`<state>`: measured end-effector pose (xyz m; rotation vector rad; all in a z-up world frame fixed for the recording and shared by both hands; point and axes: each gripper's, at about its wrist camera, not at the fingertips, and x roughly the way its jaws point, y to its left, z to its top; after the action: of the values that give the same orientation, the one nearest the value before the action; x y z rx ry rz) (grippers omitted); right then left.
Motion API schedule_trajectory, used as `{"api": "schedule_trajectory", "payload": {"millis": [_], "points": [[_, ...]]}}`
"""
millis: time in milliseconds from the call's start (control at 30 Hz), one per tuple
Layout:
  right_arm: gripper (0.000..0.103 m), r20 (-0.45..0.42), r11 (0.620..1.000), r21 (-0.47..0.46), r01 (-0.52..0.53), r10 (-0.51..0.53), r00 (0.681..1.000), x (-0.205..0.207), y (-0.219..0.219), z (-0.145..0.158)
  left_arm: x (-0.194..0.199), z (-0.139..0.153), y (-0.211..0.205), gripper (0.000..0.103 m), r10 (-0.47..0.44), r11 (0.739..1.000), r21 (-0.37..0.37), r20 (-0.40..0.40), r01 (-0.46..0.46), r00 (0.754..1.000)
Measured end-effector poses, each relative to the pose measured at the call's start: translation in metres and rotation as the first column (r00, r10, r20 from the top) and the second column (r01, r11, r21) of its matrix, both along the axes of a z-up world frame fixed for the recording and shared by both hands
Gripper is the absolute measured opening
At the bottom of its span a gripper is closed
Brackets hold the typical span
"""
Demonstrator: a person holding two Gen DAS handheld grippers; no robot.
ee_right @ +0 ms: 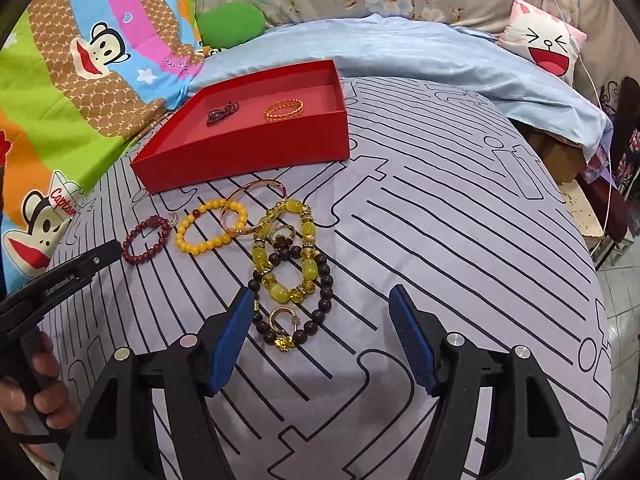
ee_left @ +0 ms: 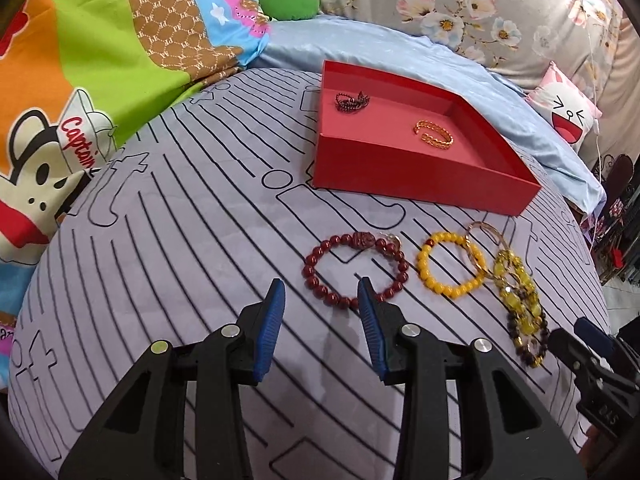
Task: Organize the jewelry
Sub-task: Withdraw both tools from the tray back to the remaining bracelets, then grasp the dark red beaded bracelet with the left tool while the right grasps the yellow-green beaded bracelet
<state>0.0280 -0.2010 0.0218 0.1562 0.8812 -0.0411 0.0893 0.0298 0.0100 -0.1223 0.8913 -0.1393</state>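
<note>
A red tray (ee_left: pixel 400 168) (ee_right: pixel 248 156) on the striped bedsheet holds a dark chain (ee_left: pixel 352 101) (ee_right: pixel 222 114) and a gold bracelet (ee_left: pixel 434 134) (ee_right: pixel 284 110). In front of it lie a red bead bracelet (ee_left: pixel 310 276) (ee_right: pixel 140 258), a yellow bead bracelet (ee_left: pixel 424 264) (ee_right: pixel 200 248), a gold bangle (ee_left: pixel 480 232) (ee_right: pixel 256 186), an amber stone bracelet (ee_left: pixel 516 280) (ee_right: pixel 308 268) and a dark bead bracelet (ee_left: pixel 516 340) (ee_right: pixel 316 316). My left gripper (ee_left: pixel 321 292) (ee_right: pixel 106 251) is open at the red bracelet's near edge. My right gripper (ee_right: pixel 320 296) (ee_left: pixel 572 330) is open around the dark bead bracelet's near end.
A small gold ring (ee_right: pixel 282 316) lies inside the dark bracelet; a ring with a dark flower (ee_right: pixel 282 238) rests in the pile. A cartoon blanket (ee_left: pixel 80 80), blue sheet (ee_right: pixel 400 48) and face pillow (ee_right: pixel 548 48) border the bed. A hand (ee_right: pixel 44 380) holds the left gripper.
</note>
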Motion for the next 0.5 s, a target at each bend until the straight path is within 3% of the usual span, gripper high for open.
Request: {"api": "schedule_trajectory", "payload": {"millis": [267,400,500], "points": [[0.067,-0.005,1.0,0.006,-0.005,0.005,1.0,0.009,0.001,-0.002,0.019,-0.012,-0.007,0.031,0.004,0.999,0.044,-0.013,-0.003,1.0],[0.067,-0.002,1.0,0.005,0.0,0.0,1.0,0.015,-0.002,-0.001,0.022,-0.014,-0.009,0.008,-0.003,0.999,0.044,-0.008,0.004,1.0],[0.066,-0.002,1.0,0.002,0.002,-0.002,1.0,0.02,-0.004,-0.001,0.021,-0.013,-0.009,0.008,-0.012,1.0,0.027,-0.007,0.012,1.0]]}}
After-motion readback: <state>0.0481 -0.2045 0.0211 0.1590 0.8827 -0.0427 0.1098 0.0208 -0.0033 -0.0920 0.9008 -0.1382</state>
